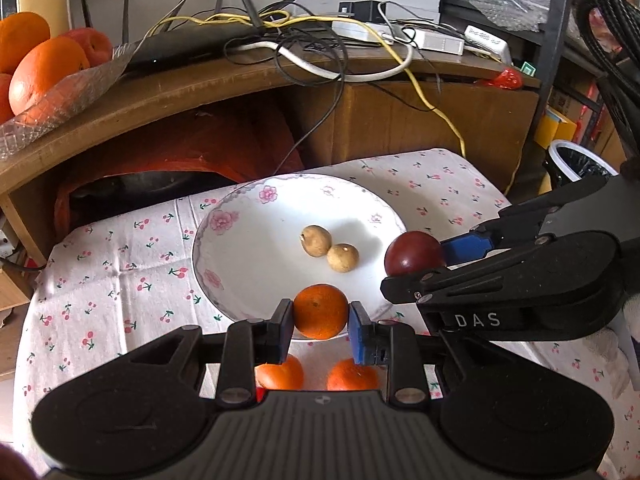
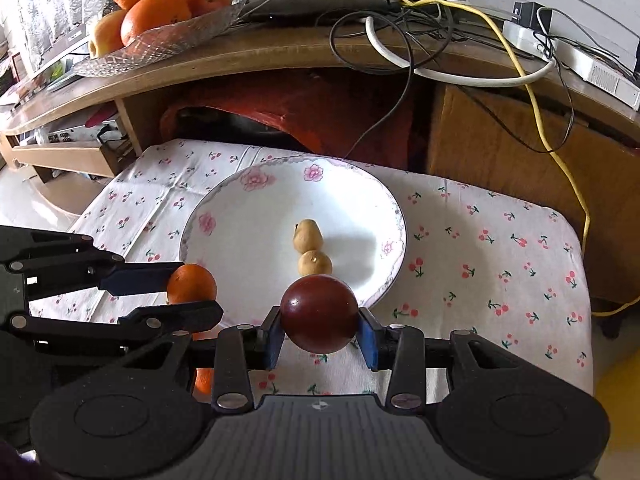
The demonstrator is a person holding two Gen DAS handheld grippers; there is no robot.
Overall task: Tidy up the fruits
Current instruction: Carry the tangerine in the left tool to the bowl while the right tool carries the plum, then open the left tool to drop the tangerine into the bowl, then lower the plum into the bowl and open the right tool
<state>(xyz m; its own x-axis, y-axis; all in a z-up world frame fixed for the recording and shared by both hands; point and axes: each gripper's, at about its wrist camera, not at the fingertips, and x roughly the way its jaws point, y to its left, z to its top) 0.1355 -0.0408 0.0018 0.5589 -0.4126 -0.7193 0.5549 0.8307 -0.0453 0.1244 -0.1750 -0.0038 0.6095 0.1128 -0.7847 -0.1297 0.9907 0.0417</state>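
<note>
A white flowered plate [image 1: 248,240] [image 2: 248,240] rests on the cherry-print cloth and holds two small brown fruits [image 1: 316,241] [image 2: 307,236]. My left gripper [image 1: 321,316] [image 2: 188,292] is shut on a small orange [image 1: 321,311] [image 2: 191,283] over the plate's near rim. My right gripper [image 2: 320,326] [image 1: 420,264] is shut on a dark red plum [image 2: 319,307] [image 1: 414,254] at the plate's right edge. Two more oranges [image 1: 280,374] [image 1: 352,374] lie on the cloth beneath the left gripper.
A wooden shelf [image 1: 200,84] behind the table carries a glass dish of large oranges and apples [image 2: 152,12], a router and tangled cables [image 1: 320,40]. A cardboard box [image 1: 420,120] and a red bag [image 1: 180,152] sit under it. A bin [image 1: 576,164] stands at right.
</note>
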